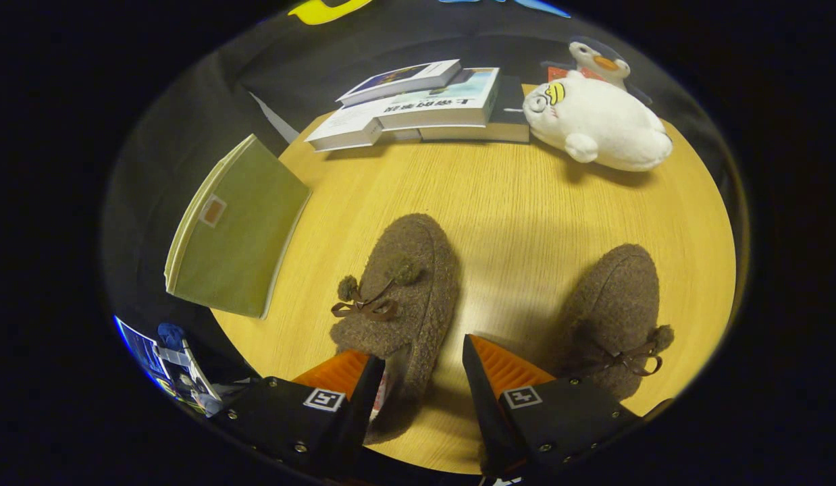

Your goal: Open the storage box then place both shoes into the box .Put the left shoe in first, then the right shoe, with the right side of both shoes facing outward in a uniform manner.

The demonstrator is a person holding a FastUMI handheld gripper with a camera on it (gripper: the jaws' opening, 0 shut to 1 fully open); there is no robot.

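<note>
The tool point(423, 368) is wide open and holds nothing — its orange fingers point(337, 371) sit on either side of the heel of one fuzzy brown shoe point(404, 283). The other shoe point(614, 304) lies beside it on the wooden surface point(512, 202). This looks like the start of a grab; next the fingers must close on that heel. The green box point(236, 229) hangs over the surface's edge, beyond the fingers — it looks flat and shut. Far off are books point(425, 101) and a white plush toy point(600, 121), with bare wood between.
</note>
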